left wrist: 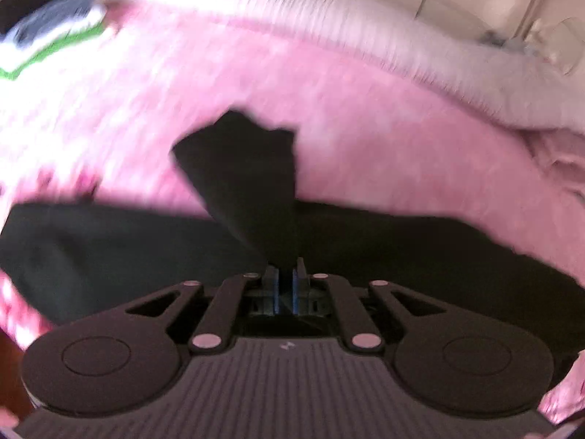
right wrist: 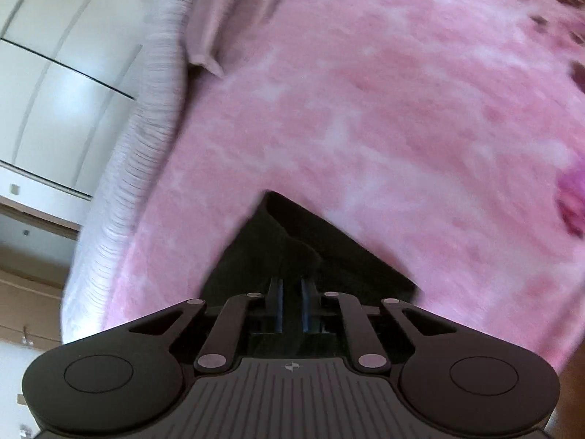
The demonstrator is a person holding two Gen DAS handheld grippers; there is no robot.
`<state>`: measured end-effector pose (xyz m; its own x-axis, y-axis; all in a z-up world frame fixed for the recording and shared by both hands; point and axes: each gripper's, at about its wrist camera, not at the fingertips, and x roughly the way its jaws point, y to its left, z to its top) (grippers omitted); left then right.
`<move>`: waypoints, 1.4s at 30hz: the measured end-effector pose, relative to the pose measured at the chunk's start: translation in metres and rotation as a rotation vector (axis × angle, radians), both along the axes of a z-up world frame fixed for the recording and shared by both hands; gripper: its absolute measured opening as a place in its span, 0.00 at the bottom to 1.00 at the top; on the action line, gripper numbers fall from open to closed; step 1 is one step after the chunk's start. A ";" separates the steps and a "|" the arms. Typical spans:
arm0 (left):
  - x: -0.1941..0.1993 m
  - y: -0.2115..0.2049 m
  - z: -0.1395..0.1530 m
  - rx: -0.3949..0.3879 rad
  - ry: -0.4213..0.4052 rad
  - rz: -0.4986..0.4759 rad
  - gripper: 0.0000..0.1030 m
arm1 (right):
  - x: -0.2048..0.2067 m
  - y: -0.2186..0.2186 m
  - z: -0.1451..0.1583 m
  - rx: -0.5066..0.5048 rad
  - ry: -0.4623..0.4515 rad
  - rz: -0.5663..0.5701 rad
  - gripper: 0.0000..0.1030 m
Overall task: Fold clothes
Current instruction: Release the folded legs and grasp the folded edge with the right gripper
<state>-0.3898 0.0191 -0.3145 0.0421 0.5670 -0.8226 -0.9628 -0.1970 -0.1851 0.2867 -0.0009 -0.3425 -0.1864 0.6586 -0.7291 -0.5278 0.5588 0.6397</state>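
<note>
Folding has barely begun: your left tongs (left wrist: pixel 286 278) and right tongs (right wrist: pixel 291 292) each clamp the dark garment (left wrist: pixel 109 248) on the pink blanket (left wrist: pixel 365 109); every fold remains.

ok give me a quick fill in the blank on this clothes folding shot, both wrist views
1. The left gripper is shut on a fold of the ____ garment.
2. The garment lies on a fluffy ____ blanket.
3. The right gripper is ____ on the same dark cloth.
4. In the left wrist view, a white item with a ____ stripe lies at the far left.

Missing words: black; pink; shut; green
</note>
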 end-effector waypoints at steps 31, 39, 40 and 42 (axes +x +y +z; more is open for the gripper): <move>0.005 -0.047 -0.022 -0.078 0.224 0.033 0.22 | -0.099 0.040 0.038 -0.120 -0.426 0.383 0.40; -0.065 -0.032 -0.030 -0.045 0.254 0.125 0.19 | -0.203 0.090 0.018 -0.171 -0.499 0.526 0.40; -0.077 -0.029 -0.031 -0.044 0.258 0.135 0.19 | -0.216 0.097 0.022 -0.148 -0.510 0.553 0.40; -0.104 -0.018 -0.038 -0.058 0.268 0.160 0.19 | -0.251 0.120 0.026 -0.098 -0.513 0.623 0.40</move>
